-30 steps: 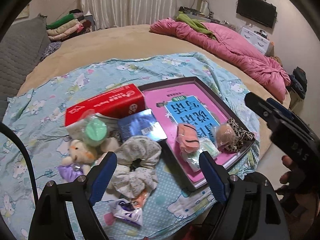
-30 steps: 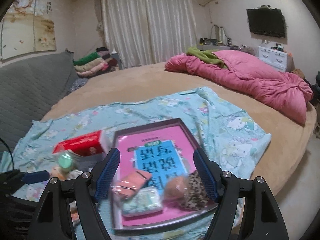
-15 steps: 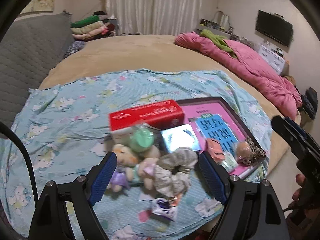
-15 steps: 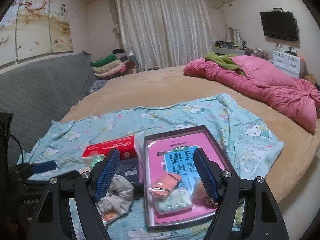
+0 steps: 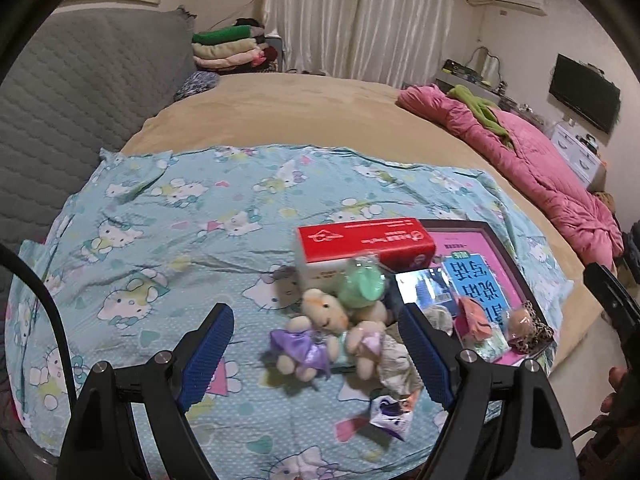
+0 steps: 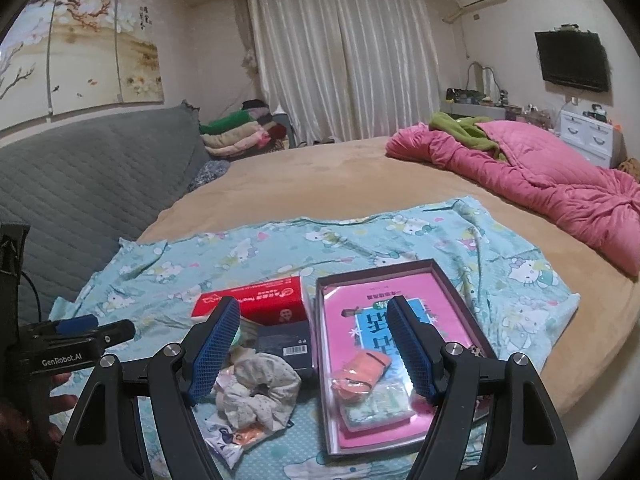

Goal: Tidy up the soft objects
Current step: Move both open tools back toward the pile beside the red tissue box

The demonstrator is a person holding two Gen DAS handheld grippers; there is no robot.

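Observation:
Small plush bears in purple dresses (image 5: 316, 340) lie on the cartoon-print sheet (image 5: 168, 216), beside a green round item (image 5: 362, 282) and a pale scrunchie (image 6: 260, 388). A shallow box with a pink book inside (image 6: 400, 344) holds an orange pouch (image 6: 362, 372), a mint packet (image 6: 376, 404) and a leopard-print piece (image 5: 534, 330). My left gripper (image 5: 316, 344) hovers open above the bears, nothing between its pads. My right gripper (image 6: 312, 344) hangs open over the gap between scrunchie and box, also empty.
A red tissue box (image 5: 364, 242) and a dark blue packet (image 6: 286, 346) sit behind the pile. A small wrapper (image 5: 390, 416) lies near the sheet's front edge. A pink quilt (image 6: 540, 176) fills the bed's far right, a grey padded headboard (image 6: 80, 184) the left.
In the left wrist view the pile has slid right as my left gripper swung left, from over the scrunchie to over the bears. The right wrist view pulled back and up, showing more of the room.

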